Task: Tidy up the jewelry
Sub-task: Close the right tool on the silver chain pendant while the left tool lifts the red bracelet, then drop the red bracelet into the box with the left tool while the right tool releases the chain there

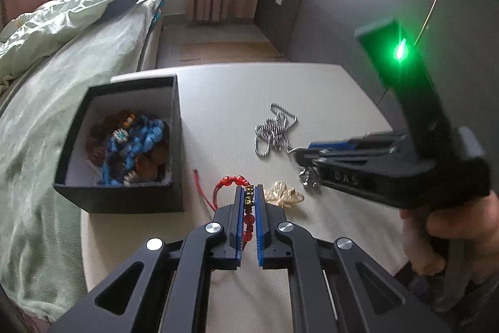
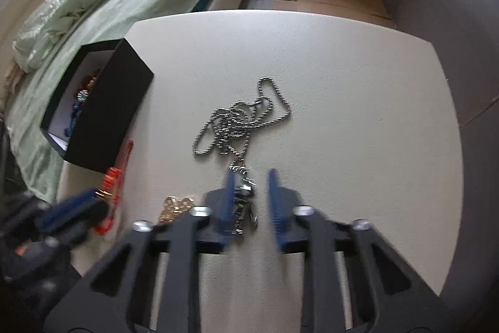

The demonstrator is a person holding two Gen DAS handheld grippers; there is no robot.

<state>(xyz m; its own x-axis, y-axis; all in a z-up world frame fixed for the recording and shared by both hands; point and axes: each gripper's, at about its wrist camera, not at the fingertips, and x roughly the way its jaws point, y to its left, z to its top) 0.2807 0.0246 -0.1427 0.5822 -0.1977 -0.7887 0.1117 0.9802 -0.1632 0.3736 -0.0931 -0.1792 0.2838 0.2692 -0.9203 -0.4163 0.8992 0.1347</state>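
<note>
At the far left of the left wrist view lies the green-sheeted bed (image 1: 62, 102), and hard against it on the pale desk (image 1: 218, 102) stands the open black box (image 1: 124, 198), already holding blue and brown beaded pieces (image 1: 134, 145). Just to the right of the box, the left gripper (image 1: 249, 202) has its jaws drawn narrow on the red bead bracelet (image 1: 248, 223), whose strand runs along the gap between the blue pads, with a red cord (image 1: 199, 180) trailing off toward the box. A small gold ornament (image 1: 283, 192) rests on the desk right beside that gripper's right-hand pad, not gripped. Further right lies the silver ball chain (image 2: 240, 117) in a loose heap, its long run leading back toward the right gripper (image 2: 249, 198), where the dark pendant end (image 2: 244, 208) sits between the jaws. In the right wrist view those jaws show a gap with the pendant against the left pad (the picture is smeared, so whether both pads press on it I cannot tell). A hand (image 1: 449, 227) grips that tool's handle at the right edge. The move ahead probably turns on the box lying up and to the left of the bracelet, so the left gripper is the nearer one for the carry, and the dangling cord may catch the box's wall.
</note>
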